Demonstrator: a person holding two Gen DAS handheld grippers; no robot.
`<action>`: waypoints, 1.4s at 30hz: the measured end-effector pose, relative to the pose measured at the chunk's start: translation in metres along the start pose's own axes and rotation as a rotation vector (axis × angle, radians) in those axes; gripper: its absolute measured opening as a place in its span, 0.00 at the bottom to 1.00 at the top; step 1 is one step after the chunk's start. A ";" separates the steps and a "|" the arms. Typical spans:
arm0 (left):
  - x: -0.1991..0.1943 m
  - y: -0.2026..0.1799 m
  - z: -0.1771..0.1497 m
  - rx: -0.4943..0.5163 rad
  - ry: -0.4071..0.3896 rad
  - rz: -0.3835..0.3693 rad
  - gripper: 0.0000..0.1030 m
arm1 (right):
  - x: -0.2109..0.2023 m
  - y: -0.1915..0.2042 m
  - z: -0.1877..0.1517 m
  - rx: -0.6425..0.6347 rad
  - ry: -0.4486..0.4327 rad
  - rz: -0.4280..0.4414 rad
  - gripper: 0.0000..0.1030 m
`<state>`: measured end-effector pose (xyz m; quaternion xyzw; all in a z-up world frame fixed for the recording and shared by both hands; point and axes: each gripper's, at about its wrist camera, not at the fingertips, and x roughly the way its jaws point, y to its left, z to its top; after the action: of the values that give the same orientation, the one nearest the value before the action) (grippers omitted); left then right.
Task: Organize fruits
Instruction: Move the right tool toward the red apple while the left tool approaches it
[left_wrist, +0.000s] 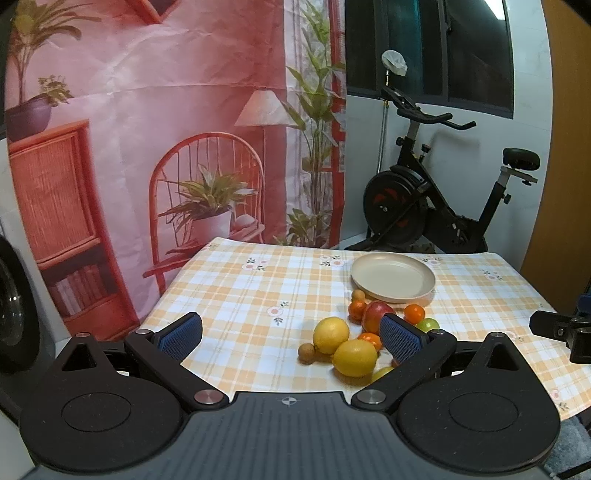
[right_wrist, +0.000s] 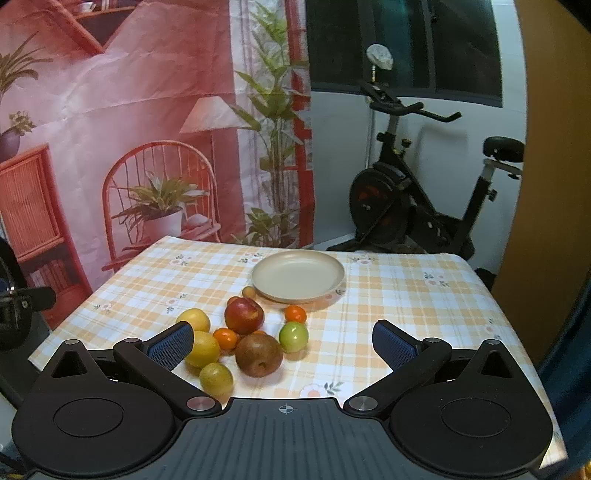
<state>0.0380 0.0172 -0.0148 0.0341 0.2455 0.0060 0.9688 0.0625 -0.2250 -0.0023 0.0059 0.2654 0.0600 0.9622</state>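
- Checked orange-and-white tablecloth (right_wrist: 406, 302) with small flowers covers the table, and both grippers hang over its near edge.
- Left gripper (left_wrist: 291, 338) has its blue pads spread wide, holding nothing; the fruit pile lies by its right finger.
- Right gripper (right_wrist: 282, 343) is likewise spread wide and empty, the pile between its fingers and toward the left one.
- Nearest in the pile are a yellow-green fruit (right_wrist: 216, 378) and a brown pear (right_wrist: 259, 355), with two lemons (left_wrist: 354, 357) touching each other.
- Behind them sit a green fruit (right_wrist: 293, 336), small oranges (right_wrist: 295, 314) and a red apple (right_wrist: 243, 315).
- Just beyond the fruit stands a beige plate (right_wrist: 332, 284), bare.
- Farther back hang a printed pink backdrop (left_wrist: 166, 110) and an exercise bike (left_wrist: 436, 195).
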 end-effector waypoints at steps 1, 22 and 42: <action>0.004 0.000 0.001 0.009 -0.001 0.003 1.00 | 0.007 -0.002 0.001 0.000 0.002 0.007 1.00; 0.087 0.004 0.047 0.025 -0.054 -0.034 0.89 | 0.103 -0.050 0.040 0.097 -0.058 0.080 1.00; 0.171 -0.002 0.069 -0.009 0.070 -0.087 0.88 | 0.189 -0.048 0.056 0.003 0.061 0.087 1.00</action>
<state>0.2213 0.0158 -0.0363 0.0190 0.2803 -0.0340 0.9591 0.2576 -0.2487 -0.0524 0.0173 0.2944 0.1015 0.9501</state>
